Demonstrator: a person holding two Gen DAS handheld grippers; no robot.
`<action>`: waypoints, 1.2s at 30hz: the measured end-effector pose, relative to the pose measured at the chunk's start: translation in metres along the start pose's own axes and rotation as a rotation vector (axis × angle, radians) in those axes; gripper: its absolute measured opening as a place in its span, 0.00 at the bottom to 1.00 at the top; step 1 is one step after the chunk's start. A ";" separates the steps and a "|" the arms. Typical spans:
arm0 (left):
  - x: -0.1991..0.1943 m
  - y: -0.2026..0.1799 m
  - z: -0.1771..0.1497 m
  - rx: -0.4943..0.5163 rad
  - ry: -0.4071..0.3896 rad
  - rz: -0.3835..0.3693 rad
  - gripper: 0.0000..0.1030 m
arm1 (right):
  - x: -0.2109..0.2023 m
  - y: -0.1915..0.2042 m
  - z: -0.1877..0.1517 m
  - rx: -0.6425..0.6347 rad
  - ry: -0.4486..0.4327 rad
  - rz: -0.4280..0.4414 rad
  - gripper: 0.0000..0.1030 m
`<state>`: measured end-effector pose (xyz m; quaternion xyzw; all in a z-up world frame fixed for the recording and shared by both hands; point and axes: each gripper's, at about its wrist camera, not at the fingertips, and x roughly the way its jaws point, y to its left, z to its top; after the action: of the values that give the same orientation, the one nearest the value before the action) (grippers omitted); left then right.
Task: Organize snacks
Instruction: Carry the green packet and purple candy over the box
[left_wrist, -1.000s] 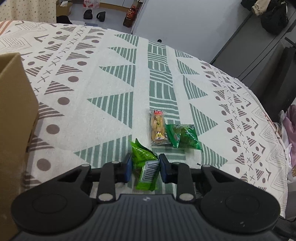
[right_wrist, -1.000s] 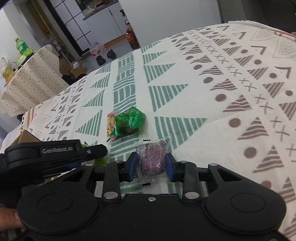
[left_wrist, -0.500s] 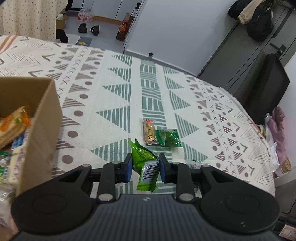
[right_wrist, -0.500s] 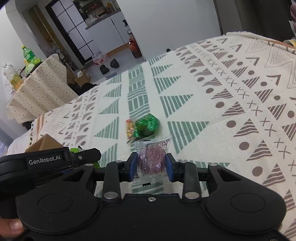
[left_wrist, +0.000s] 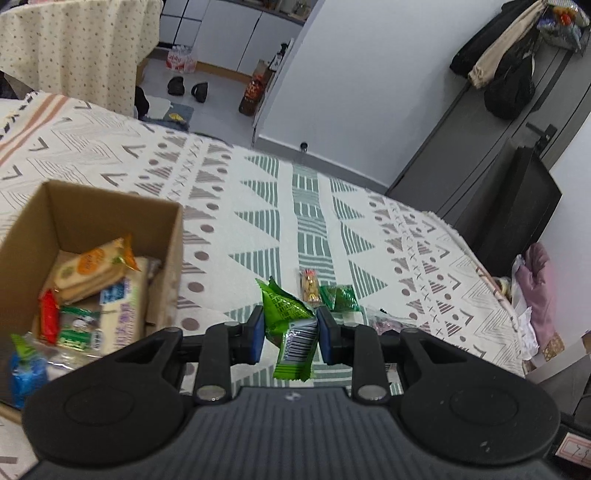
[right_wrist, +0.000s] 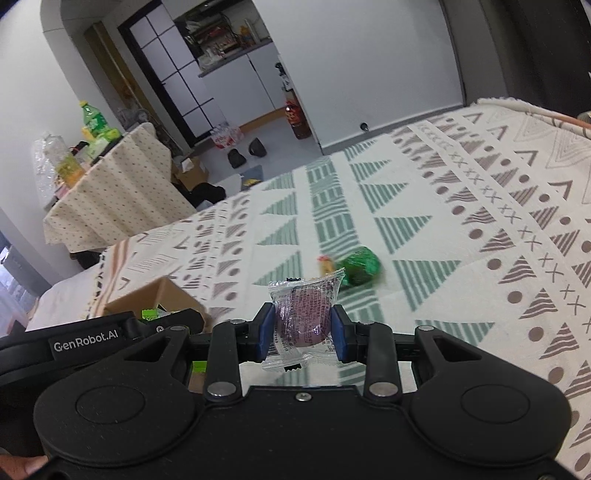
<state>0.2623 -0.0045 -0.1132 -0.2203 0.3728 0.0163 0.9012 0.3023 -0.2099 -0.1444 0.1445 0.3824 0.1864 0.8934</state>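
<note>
The surface that carries everything is broad and draped in a cream cloth (left_wrist: 258, 206) printed with green and grey-brown triangles, dots and crosses; whether a tabletop or a bed lies under it cannot be told. At its left stands an open brown cardboard box (left_wrist: 173, 236), already partly filled with wrapped biscuits and other packets, which looks like the place the snacks are going.

The left tool (left_wrist: 290, 330) is clenched on a bright green foil snack packet with a barcode panel (left_wrist: 286, 317), held clear of the cloth just right of the box. The pads pinch its crumpled middle and the sealed end droops below. It reads as very light and limp, with a slick film, so a grip across the filled body is safer than one on the flat seam.

The right tool (right_wrist: 303, 332) is clenched on a clear plastic sachet holding a round purple sweet or cake (right_wrist: 304, 314), lifted above the cloth. The pads bear on the rounded filling itself. That core looks soft, so I judge hard squeezing could crush it, while the loose clear edges give no hold.

2 small snacks lie on the cloth, touching each other: a dark green wrapped packet (left_wrist: 340, 297) and a narrow yellow-orange packet (left_wrist: 310, 288). Both look light and crinkly, best taken across the middle.
</note>
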 end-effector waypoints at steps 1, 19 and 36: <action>-0.004 0.002 0.001 -0.003 -0.008 -0.002 0.27 | -0.001 0.004 0.000 -0.004 -0.003 0.004 0.31; -0.057 0.059 0.012 -0.084 -0.098 0.007 0.27 | -0.011 0.070 -0.009 -0.072 -0.026 0.064 0.31; -0.069 0.140 0.029 -0.168 -0.125 0.087 0.27 | 0.021 0.139 -0.021 -0.154 0.016 0.142 0.31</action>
<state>0.2048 0.1429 -0.1026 -0.2775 0.3224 0.1003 0.8994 0.2696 -0.0748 -0.1156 0.1007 0.3629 0.2794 0.8833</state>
